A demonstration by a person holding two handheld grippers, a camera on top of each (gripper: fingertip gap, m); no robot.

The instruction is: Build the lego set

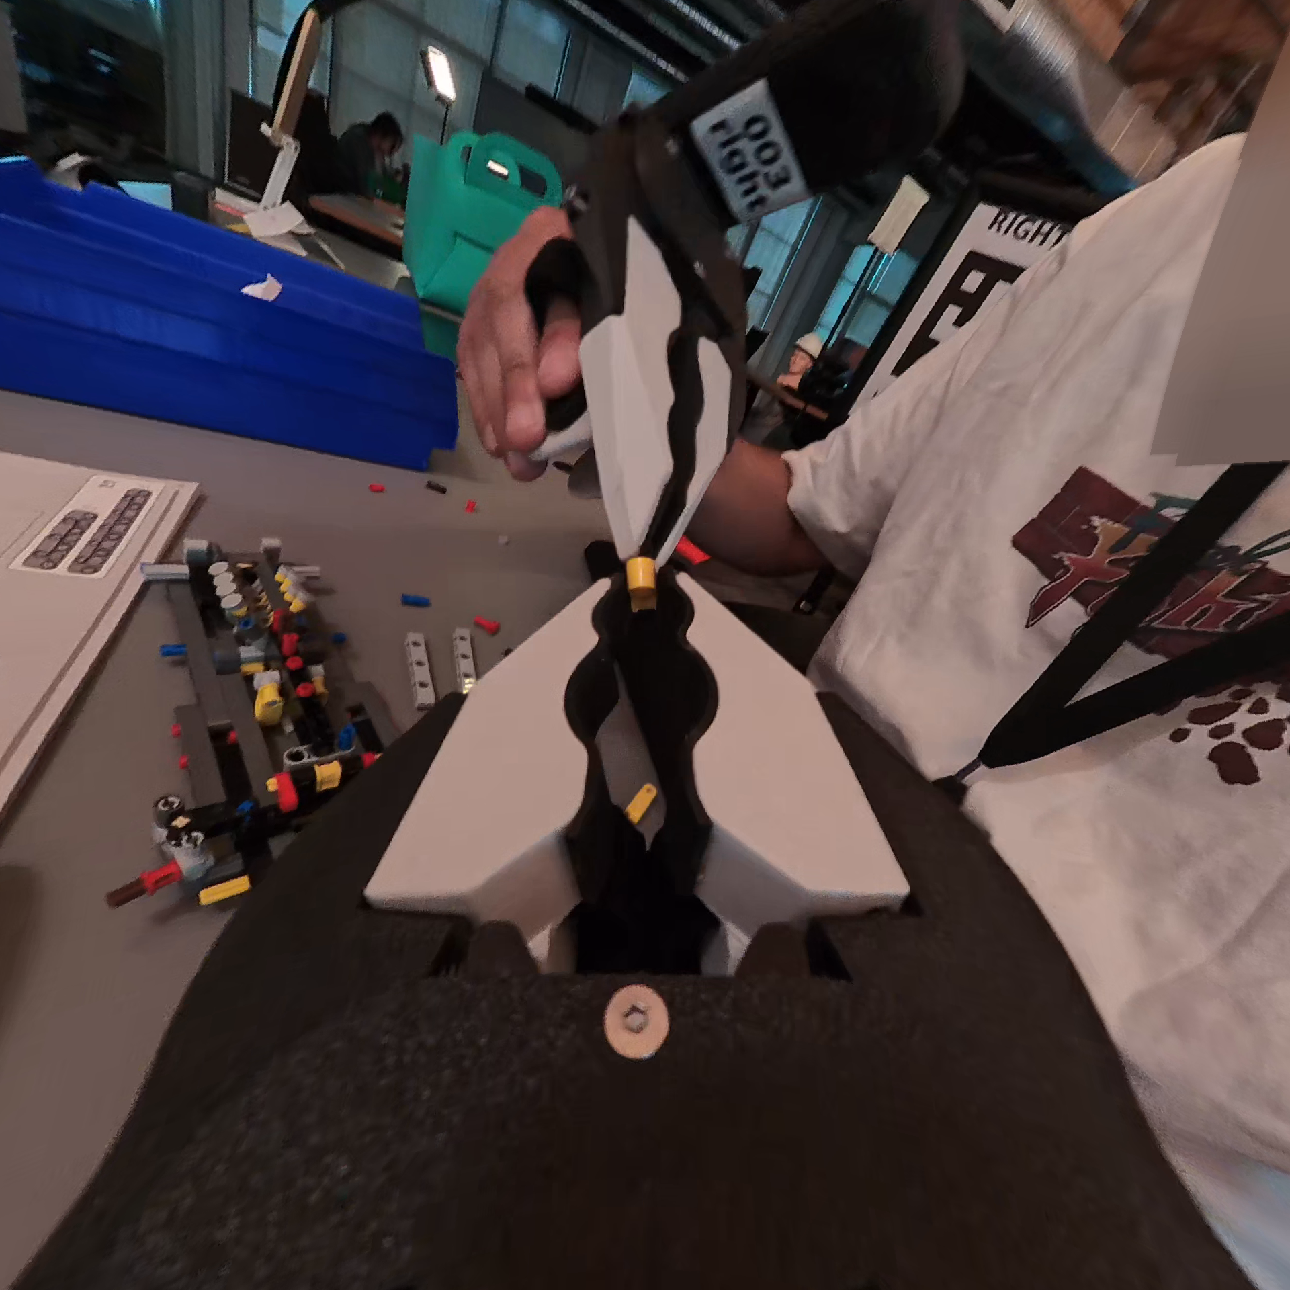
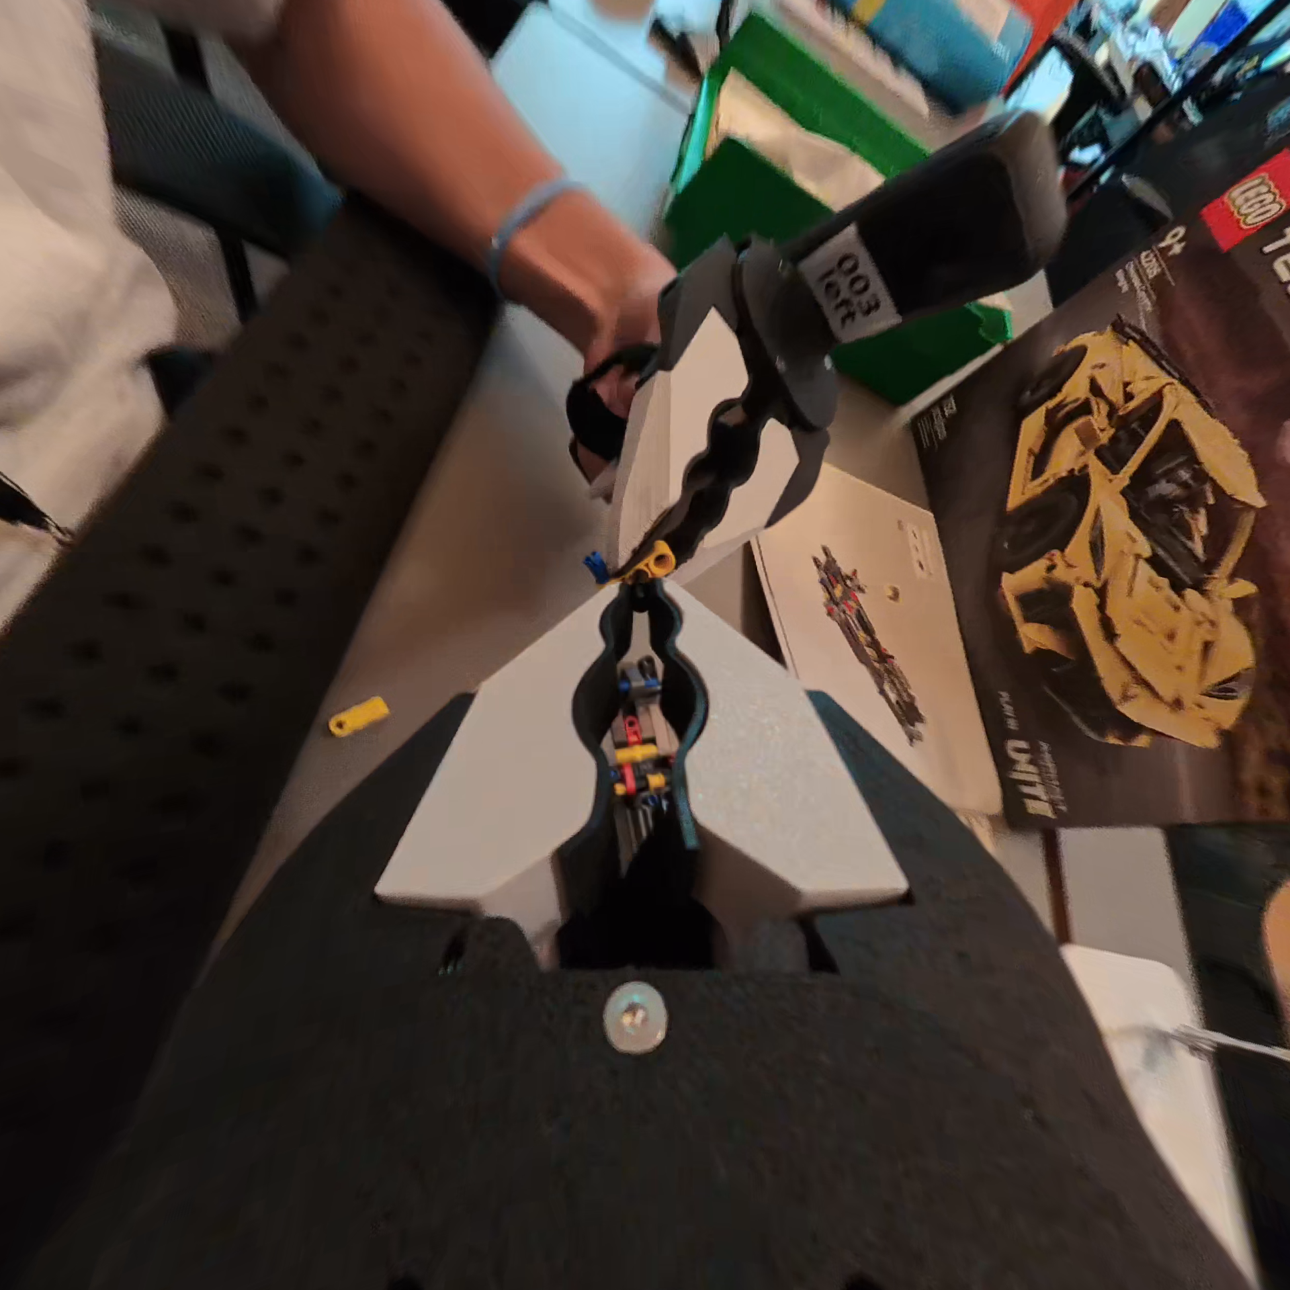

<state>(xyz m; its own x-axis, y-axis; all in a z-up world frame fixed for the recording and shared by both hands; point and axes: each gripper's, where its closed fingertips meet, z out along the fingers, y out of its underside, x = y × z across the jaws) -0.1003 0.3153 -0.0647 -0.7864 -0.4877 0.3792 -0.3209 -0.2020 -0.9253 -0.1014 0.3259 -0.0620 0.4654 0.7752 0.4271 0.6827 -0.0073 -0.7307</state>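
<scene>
My left gripper (image 1: pixel 639 590) is shut on a small yellow connector (image 1: pixel 641 578), held in the air above the grey table (image 1: pixel 488 530). In the right wrist view the left gripper (image 2: pixel 646 558) holds the connector (image 2: pixel 655 558), and a blue pin (image 2: pixel 595 564) sticks out of the connector's side. My right gripper (image 2: pixel 639 597) is shut, and its tips meet the connector tip to tip; it also shows in the left wrist view (image 1: pixel 646 551). I cannot tell whether it holds anything. The partly built chassis (image 1: pixel 258 698) lies on the table to the left.
An instruction booklet (image 1: pixel 70 558) and blue bins (image 1: pixel 209 314) are at the left. Two grey beams (image 1: pixel 440 666) and loose red and blue pins lie near the chassis. A yellow piece (image 2: pixel 358 715) lies on the table. The set's box (image 2: pixel 1117 523) and a black perforated panel (image 2: pixel 209 488) flank the work area.
</scene>
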